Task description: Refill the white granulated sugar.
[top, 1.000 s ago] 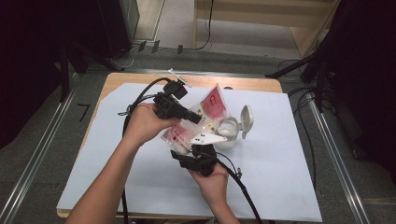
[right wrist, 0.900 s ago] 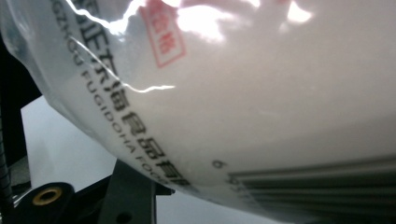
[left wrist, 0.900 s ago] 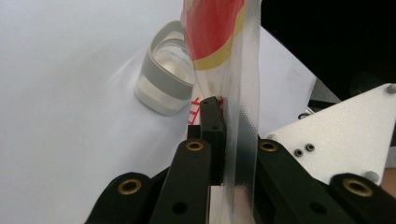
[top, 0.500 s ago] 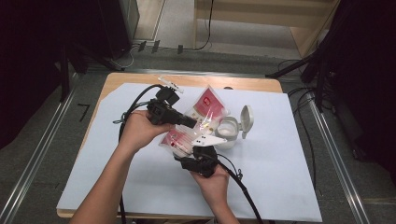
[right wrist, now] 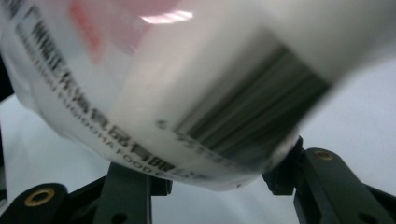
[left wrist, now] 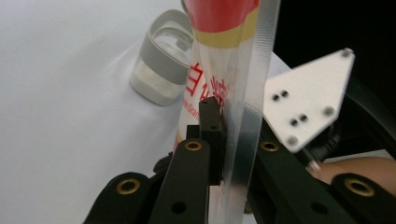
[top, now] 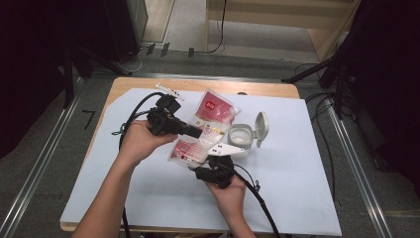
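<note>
High view: a sugar pouch (top: 205,130) is held above the bench (top: 297,188), beside the open-lidded jar (top: 241,137). Its sealed edge is pinched by the fully closed left claw (top: 197,133); its lower end is clasped by the half-open right claw (top: 210,166). Its long axis is tilted, top away. Pouring is judged not yet begun.

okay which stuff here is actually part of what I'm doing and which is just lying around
In use:
- plastic bag of white granules, held up over the table
- left gripper, shut on the bag's edge
- right gripper, jaws around the bag's lower end
- open flip-lid jar, beside the bag

Lying about:
- white sheet covering the table
- cables on the floor beyond
</note>
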{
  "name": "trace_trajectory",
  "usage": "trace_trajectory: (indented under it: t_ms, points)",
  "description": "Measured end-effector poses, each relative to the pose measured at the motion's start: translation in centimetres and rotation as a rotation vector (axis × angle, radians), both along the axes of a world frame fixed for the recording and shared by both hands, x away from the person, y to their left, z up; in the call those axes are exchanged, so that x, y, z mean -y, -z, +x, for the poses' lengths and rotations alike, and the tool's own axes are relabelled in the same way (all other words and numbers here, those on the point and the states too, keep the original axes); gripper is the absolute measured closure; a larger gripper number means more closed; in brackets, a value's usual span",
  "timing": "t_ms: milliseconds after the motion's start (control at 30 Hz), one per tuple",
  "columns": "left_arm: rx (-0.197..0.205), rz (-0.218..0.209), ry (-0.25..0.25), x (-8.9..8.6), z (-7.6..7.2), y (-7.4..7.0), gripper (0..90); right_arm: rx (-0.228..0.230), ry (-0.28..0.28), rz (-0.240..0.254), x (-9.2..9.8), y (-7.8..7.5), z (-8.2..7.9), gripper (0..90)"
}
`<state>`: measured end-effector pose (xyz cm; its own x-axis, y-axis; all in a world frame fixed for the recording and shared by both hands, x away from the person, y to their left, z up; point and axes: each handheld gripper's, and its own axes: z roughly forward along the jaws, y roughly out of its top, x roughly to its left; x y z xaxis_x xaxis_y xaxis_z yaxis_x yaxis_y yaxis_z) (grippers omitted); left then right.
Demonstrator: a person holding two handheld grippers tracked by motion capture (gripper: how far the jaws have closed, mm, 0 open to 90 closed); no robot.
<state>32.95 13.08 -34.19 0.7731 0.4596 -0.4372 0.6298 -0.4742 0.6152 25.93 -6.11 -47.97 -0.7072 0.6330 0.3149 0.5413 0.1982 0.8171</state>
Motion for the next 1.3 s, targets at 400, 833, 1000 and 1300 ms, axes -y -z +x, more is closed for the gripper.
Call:
trace_trajectory:
  t_ms: [400, 833, 1000, 1300]
  points:
    - [0.032, 0.044, -0.021, -0.9, -1.4, 0.1, 88.5, 0.004, 0.062, 0.002, 0.9, 0.4, 0.6, 54.7]
    - [0.033, 0.013, -0.037, -1.8, -1.4, 0.5, 90.0, 0.010, 0.022, -0.057, 1.1, 0.3, 0.9, 55.9]
    - [0.056, -0.009, -0.052, -2.4, -1.4, 0.1, 90.0, -0.003, 0.003, -0.049, 1.3, 0.2, 1.3, 55.4]
    - [0.063, -0.016, -0.091, -3.7, -1.2, -0.3, 90.0, 0.005, -0.022, -0.072, 2.0, 0.0, 1.4, 55.0]
